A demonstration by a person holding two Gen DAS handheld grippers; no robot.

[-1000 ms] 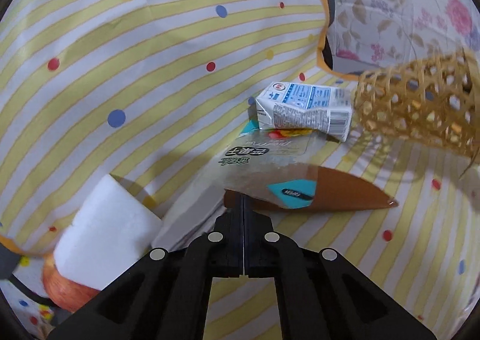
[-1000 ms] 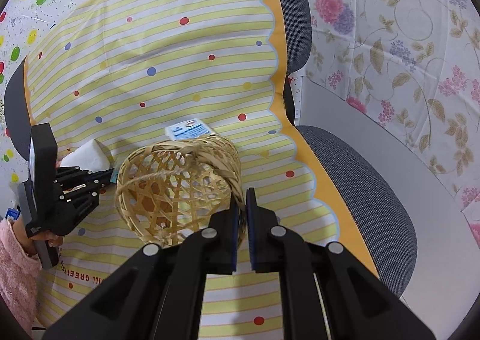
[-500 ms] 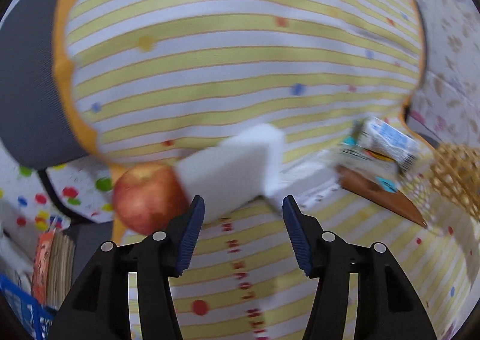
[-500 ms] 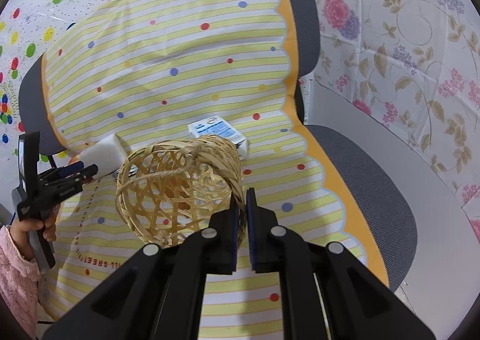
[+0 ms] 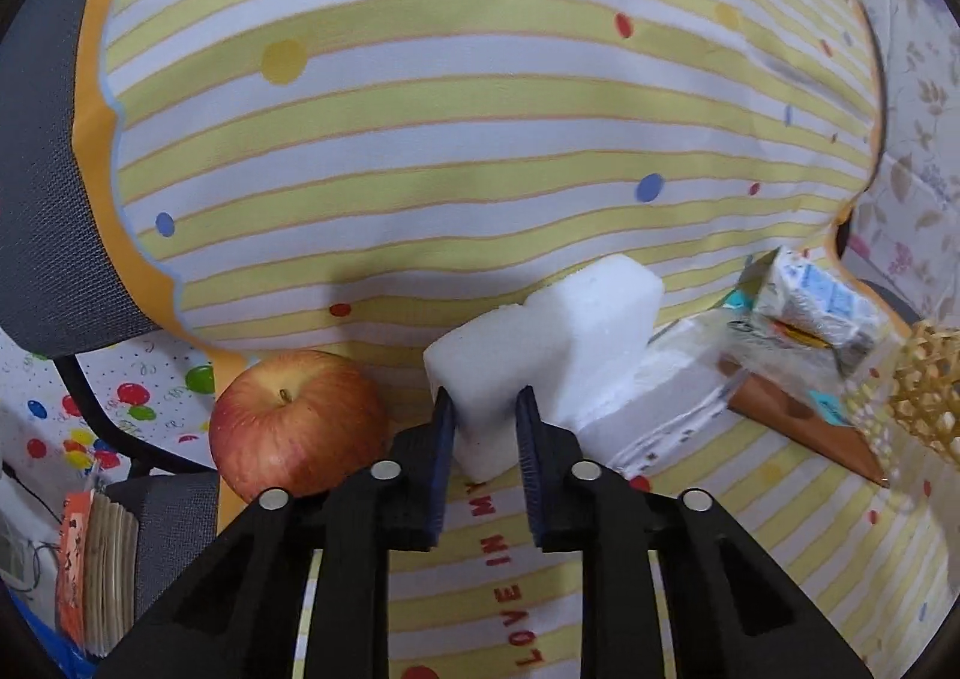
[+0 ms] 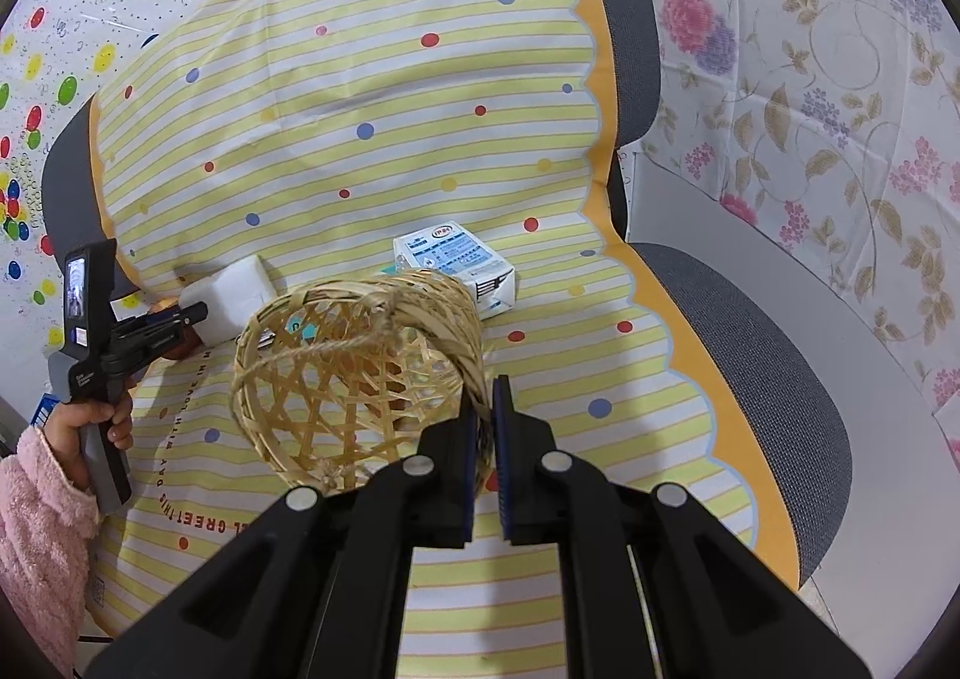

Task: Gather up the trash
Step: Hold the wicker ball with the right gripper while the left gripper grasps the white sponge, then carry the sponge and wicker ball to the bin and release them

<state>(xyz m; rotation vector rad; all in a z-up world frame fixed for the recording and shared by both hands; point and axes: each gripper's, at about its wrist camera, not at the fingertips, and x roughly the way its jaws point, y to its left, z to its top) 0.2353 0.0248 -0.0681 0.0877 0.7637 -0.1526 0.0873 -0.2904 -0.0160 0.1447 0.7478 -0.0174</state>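
1. Left wrist view, far left: grey mesh chair [image 5: 42,151] back. Lower left of the frame: a stack of paper goods [image 5: 99,565], blurred, cannot tell what.
2. Red apple [image 5: 297,424] sits lower left of centre on the edge of the striped yellow cloth [image 5: 420,127], just beside the left gripper [image 5: 483,409].
3. Left gripper: jaws closing, white foam block [image 5: 540,343] between them. Pads touch its near corner on both sides, foam looks slightly pinched.
4. Right of the foam: clear plastic wrapper [image 5: 666,397], touching the foam. A brown cone-shaped wrapper [image 5: 804,427] lies on it, tip toward the lower right.
5. Crushed milk carton [image 5: 810,307] at mid right, resting on the wrappers. Edge of the wicker basket [image 5: 924,391] at the far right.
6. Right wrist view, far left: a hand [image 6: 90,421] in a pink fleece sleeve [image 6: 36,547] holds the left gripper [image 6: 198,313], tips at the foam block [image 6: 231,298].
7. Centre: wicker basket [image 6: 354,373] tipped on its side, mouth toward the left of the frame. Something shows through the weave, cannot tell what.
8. Milk carton [image 6: 456,265] behind the basket, near it, on the cloth [image 6: 360,97].
9. Right gripper [image 6: 485,427]: jaws clamped on the basket rim, near-together.
10. Far right: bare grey chair seat [image 6: 774,367], floral curtain [image 6: 810,49] behind.
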